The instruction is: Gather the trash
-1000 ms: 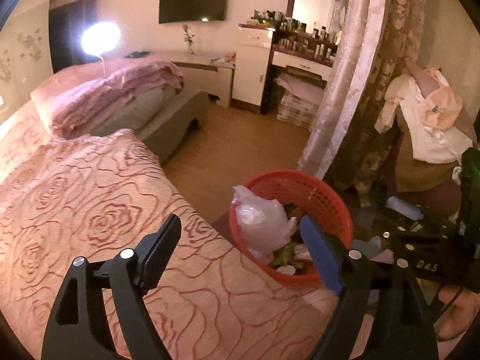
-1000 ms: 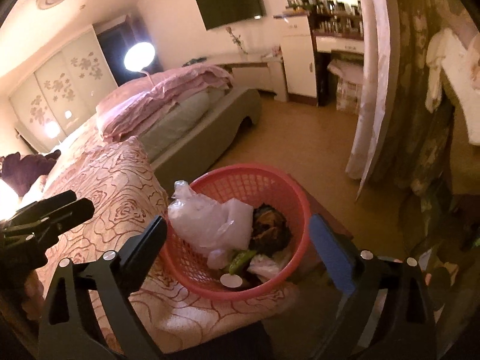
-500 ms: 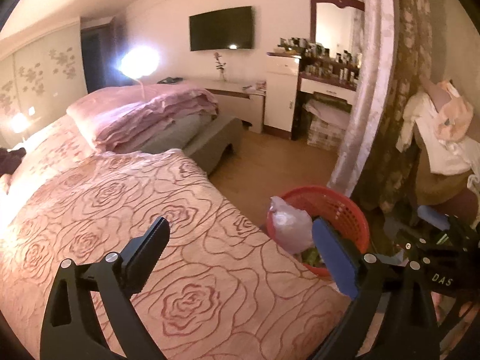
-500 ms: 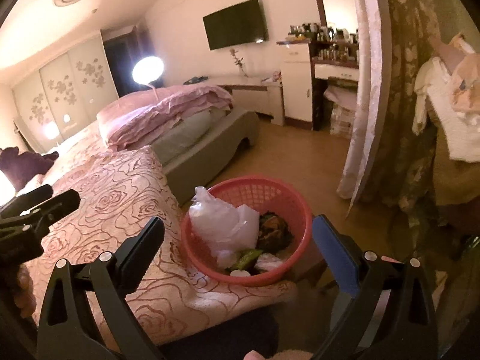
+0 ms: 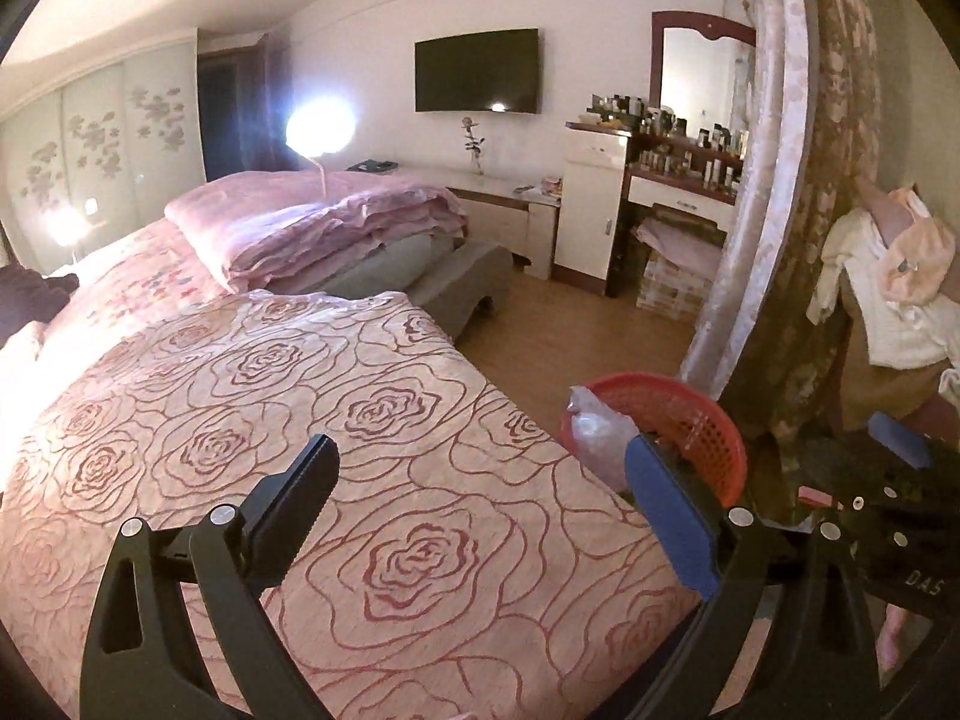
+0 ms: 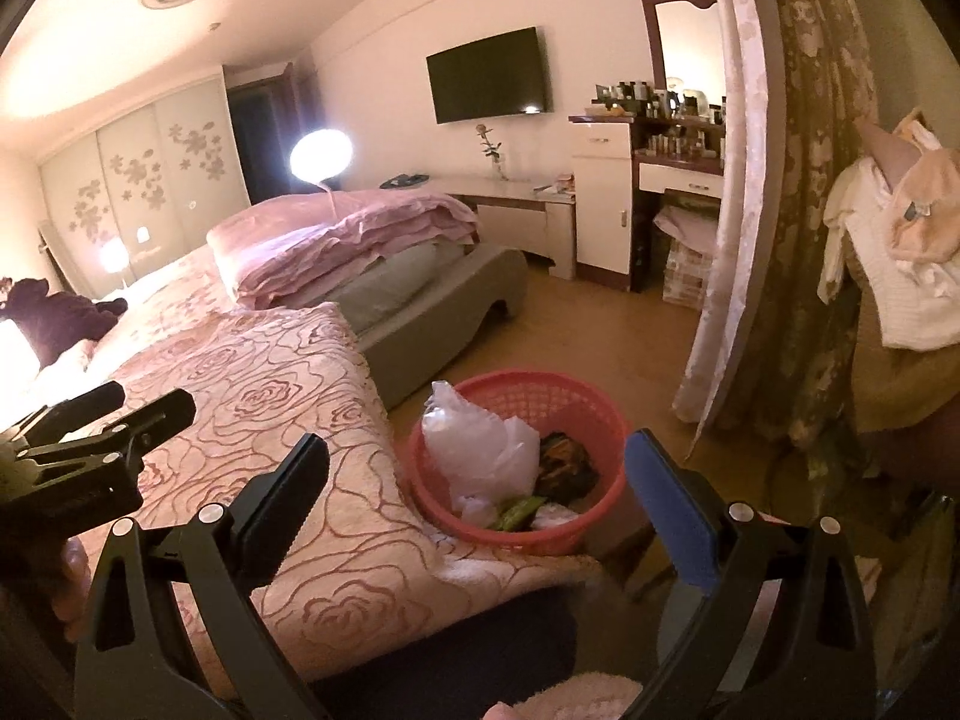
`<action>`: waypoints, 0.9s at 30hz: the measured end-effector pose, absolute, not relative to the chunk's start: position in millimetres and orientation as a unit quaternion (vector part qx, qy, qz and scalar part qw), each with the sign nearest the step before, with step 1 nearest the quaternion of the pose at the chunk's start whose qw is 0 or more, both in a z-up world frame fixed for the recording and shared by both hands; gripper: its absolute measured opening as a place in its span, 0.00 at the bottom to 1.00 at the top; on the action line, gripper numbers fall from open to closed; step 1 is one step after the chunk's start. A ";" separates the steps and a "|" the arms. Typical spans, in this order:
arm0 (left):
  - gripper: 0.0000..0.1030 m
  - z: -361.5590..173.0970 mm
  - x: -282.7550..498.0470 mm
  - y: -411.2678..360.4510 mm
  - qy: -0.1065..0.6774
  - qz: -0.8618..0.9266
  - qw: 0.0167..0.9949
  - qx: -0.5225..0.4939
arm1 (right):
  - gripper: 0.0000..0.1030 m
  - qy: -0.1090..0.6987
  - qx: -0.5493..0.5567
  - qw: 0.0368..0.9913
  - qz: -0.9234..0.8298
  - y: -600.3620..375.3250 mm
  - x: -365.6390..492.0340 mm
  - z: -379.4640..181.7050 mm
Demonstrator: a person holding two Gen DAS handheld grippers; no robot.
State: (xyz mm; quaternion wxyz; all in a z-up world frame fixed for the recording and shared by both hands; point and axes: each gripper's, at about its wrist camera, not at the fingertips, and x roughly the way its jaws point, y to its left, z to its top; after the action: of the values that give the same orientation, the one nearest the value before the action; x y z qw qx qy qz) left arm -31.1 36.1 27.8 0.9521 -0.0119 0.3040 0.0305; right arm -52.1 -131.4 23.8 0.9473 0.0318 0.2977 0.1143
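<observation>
Your right gripper, jaws wide and empty, frames the red trash basket just ahead, nearer than your equally wide left gripper.

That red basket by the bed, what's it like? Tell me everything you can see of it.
The round red plastic basket has mesh walls full of small holes and a smooth rim. It stands upright beside the corner of the rose-patterned bedspread, which seems to brush its side. Inside lie a crumpled clear plastic bag poking above the rim, something dark, a green scrap and white bits. Neither tongs touch it.

Upright red basket, trash-filled, bedside
</observation>
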 end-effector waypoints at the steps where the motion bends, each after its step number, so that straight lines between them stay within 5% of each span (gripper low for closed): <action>1: 0.90 27.3 -33.1 37.5 0.304 0.032 0.952 -0.014 | 0.93 0.298 0.033 0.947 0.115 -131.0 -53.1 23.9; 27: 0.90 28.2 -48.2 45.3 0.304 0.055 0.951 -0.020 | 0.93 0.296 0.035 0.947 0.118 -124.1 -69.4 27.6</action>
State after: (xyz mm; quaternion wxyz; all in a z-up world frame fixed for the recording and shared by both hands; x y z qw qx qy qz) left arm -48.2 45.3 28.2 0.9508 -0.0198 0.3042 0.0546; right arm -69.4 -124.1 27.6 0.9473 0.0352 0.2959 0.1177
